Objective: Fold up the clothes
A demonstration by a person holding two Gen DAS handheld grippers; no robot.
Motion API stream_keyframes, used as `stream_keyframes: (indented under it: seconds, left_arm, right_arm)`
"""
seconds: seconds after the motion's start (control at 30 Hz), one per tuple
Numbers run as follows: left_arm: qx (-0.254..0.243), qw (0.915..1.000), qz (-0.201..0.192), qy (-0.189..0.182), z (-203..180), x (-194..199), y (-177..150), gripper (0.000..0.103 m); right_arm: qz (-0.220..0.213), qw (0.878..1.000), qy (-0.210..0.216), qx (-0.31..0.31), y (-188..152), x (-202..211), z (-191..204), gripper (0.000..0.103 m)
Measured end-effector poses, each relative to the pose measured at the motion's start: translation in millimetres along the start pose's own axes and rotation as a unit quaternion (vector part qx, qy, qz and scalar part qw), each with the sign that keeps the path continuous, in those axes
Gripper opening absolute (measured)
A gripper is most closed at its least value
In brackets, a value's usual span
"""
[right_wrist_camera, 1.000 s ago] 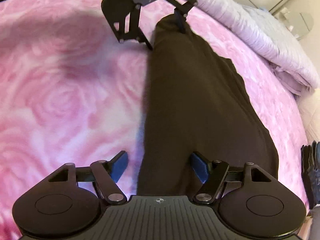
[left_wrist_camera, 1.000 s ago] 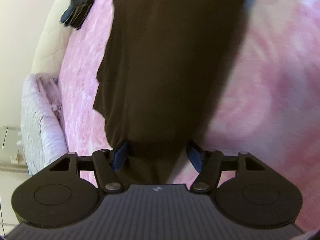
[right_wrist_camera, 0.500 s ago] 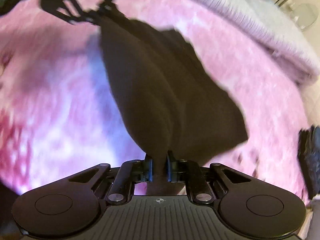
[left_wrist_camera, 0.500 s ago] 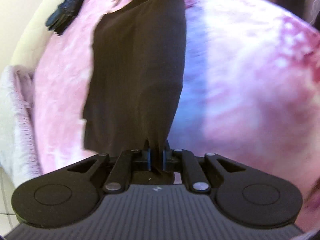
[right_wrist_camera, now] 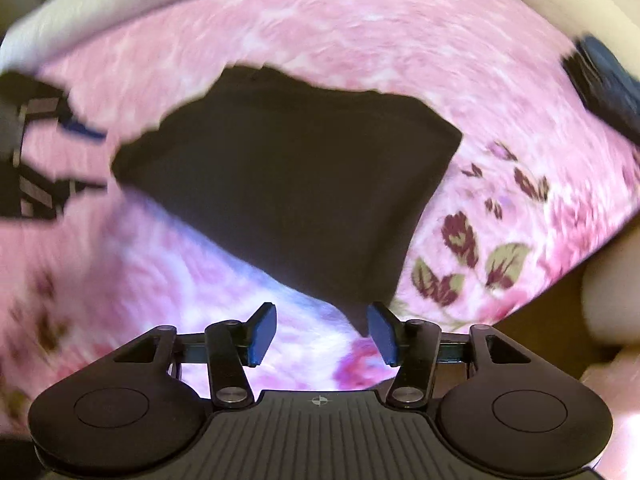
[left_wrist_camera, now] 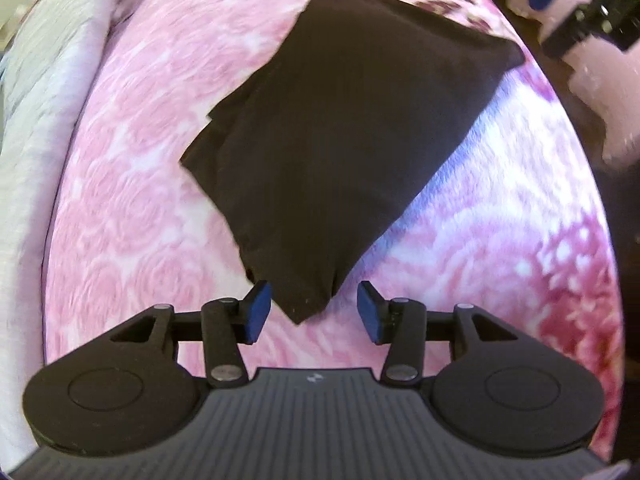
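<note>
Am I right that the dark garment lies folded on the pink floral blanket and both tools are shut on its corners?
Not quite. The dark garment does lie folded on the pink floral blanket, but the left tool and right tool are both open, as each wrist view shows.

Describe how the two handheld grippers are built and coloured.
The left gripper and right gripper look alike: a matte black ribbed body, round discs on each side, black linkage arms with silver pivot pins, and blue finger pads. Each has a small white mark on the body; no cables show.
</note>
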State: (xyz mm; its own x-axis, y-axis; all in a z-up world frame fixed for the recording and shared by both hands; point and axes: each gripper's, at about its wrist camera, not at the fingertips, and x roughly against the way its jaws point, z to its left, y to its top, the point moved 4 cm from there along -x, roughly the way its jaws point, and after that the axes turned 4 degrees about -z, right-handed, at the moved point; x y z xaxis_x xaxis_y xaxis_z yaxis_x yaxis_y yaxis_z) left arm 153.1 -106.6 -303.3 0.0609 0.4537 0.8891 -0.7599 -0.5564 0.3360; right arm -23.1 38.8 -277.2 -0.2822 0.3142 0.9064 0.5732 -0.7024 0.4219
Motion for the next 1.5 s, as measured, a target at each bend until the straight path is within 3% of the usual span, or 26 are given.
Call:
stream_keyframes:
  seconds: [0.27,0.63,0.73,0.8,0.93,1.03,1.2,1.23,1.37,1.5]
  left_arm:
    - [0.052,0.9986,0.004,0.005,4.6,41.1,0.7,0.050]
    - [0.057,0.9983,-0.012,0.012,3.3,60.9,4.5,0.050]
    - [0.053,0.9983,-0.016,0.018,0.6,59.1,2.1,0.055]
    - [0.029,0.9989,-0.027,0.025,-7.8,53.5,-1.4,0.063]
    - [-0.063,0.9960,-0.049,0.039,-35.5,35.3,-9.1,0.066]
    - [-0.134,0.9878,-0.065,0.045,-58.4,14.6,-11.6,0.067]
    - [-0.196,0.9726,-0.103,0.072,-80.7,-30.3,-3.4,0.068]
    - [-0.207,0.9690,-0.110,0.078,-84.5,-40.0,-1.7,0.068]
    - [-0.238,0.9573,-0.129,0.101,-93.8,-69.8,1.0,0.071]
    - [-0.265,0.9405,-0.165,0.133,-95.1,-81.3,0.6,0.086]
  right_arm:
    - [-0.021,0.998,0.019,-0.054,21.8,29.1,15.4,0.058]
    - [-0.039,0.996,0.012,-0.078,20.7,50.2,20.3,0.059]
    - [-0.038,0.997,0.009,-0.072,18.5,51.3,21.8,0.059]
    - [-0.037,0.998,0.002,-0.057,15.3,49.7,23.4,0.059]
    - [-0.029,0.998,-0.031,0.039,2.3,35.6,33.8,0.065]
    - [-0.022,0.984,-0.066,0.164,-12.7,16.3,48.8,0.071]
    - [-0.036,0.927,-0.096,0.361,-40.6,-40.6,68.0,0.074]
    - [-0.042,0.918,-0.097,0.383,-43.6,-51.3,68.8,0.074]
    - [-0.069,0.908,-0.089,0.403,-40.7,-72.9,60.1,0.074]
    - [-0.096,0.898,-0.081,0.422,-37.9,-94.5,51.5,0.073]
